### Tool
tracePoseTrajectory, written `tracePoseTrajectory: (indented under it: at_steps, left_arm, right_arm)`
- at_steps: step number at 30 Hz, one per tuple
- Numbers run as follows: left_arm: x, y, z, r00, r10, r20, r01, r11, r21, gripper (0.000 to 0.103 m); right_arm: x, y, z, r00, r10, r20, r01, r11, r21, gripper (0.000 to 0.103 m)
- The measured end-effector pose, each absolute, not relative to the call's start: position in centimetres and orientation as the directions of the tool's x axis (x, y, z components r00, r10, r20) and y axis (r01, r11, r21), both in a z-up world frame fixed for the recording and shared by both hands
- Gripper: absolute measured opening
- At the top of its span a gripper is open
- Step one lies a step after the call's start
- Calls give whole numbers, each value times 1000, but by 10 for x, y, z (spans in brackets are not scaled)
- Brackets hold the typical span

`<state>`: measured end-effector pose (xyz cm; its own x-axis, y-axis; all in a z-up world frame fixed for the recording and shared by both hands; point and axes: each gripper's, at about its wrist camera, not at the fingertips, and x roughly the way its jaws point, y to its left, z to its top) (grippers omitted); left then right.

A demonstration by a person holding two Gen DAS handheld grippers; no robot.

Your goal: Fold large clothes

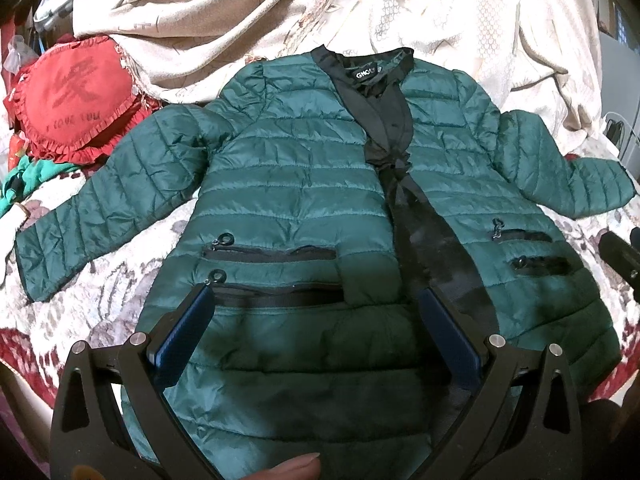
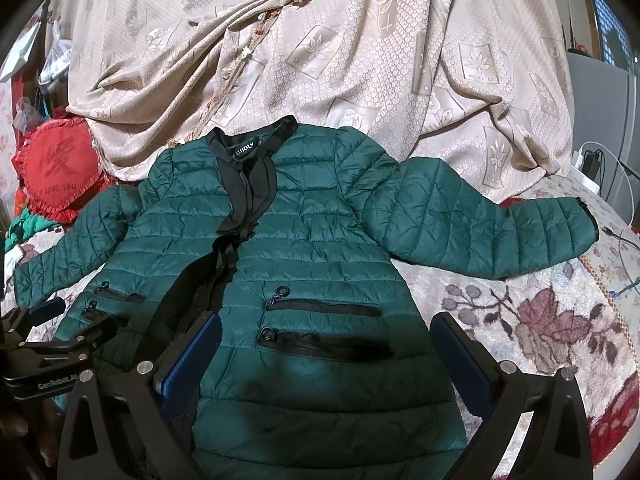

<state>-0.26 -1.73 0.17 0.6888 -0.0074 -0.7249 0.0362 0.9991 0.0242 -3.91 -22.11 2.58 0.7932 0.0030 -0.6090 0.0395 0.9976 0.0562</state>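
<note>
A dark green quilted jacket [image 1: 288, 184] with black trim lies front up and spread flat on a floral bedspread, both sleeves out to the sides; it also shows in the right wrist view [image 2: 320, 240]. My left gripper [image 1: 316, 308] is open and empty, hovering over the jacket's lower left front near the pocket zips. My right gripper [image 2: 328, 332] is open and empty over the lower right front, above its two zipped pockets. The left gripper also shows at the left edge of the right wrist view [image 2: 44, 320].
A beige patterned curtain [image 2: 360, 60] is heaped behind the jacket's collar. A red heart-shaped cushion [image 1: 76, 96] lies at the back left beside green cloth. The floral bedspread [image 2: 540, 320] extends to the right, with cables and a charger [image 2: 592, 160] beyond it.
</note>
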Motion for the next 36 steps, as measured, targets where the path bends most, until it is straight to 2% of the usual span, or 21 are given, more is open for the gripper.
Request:
tracePoseTrajectory:
  at_steps: [7, 11, 16, 18, 22, 24, 27, 29, 36]
  left_arm:
    - [-1, 0, -1, 685, -43, -728, 19, 999, -42, 103]
    - [-4, 1, 5, 699, -76, -711, 34, 997, -73, 103]
    - [-4, 10, 8, 704, -146, -695, 58, 987, -148, 103]
    - [4, 14, 13, 697, -204, -687, 88, 976, -201, 103]
    - [22, 14, 24, 752, -124, -648, 68, 991, -111, 103]
    - [34, 13, 17, 731, -67, -679, 36, 998, -59, 103]
    - [42, 18, -2, 666, -32, -745, -32, 997, -72, 103]
    - [44, 19, -6, 652, -4, -758, -67, 996, -63, 103]
    - [42, 10, -16, 638, -83, -766, 25, 996, -87, 103]
  right_arm:
    - [-43, -224, 25, 800, -7, -600, 50, 997, 56, 103]
    - [-52, -222, 32, 825, -36, -564, 65, 997, 31, 103]
    - [-38, -225, 33, 809, 115, -576, -17, 985, 173, 103]
    - [-21, -226, 28, 789, 89, -608, 23, 985, 173, 103]
    - [12, -221, 14, 769, 18, -639, 61, 993, 101, 103]
    - [22, -214, 3, 750, -8, -661, 63, 996, 60, 103]
    - [24, -210, 1, 746, -15, -666, 53, 998, 36, 103]
    - [22, -212, 3, 758, -41, -651, 72, 997, 21, 103]
    - [31, -211, -4, 727, -64, -684, 82, 997, -5, 103]
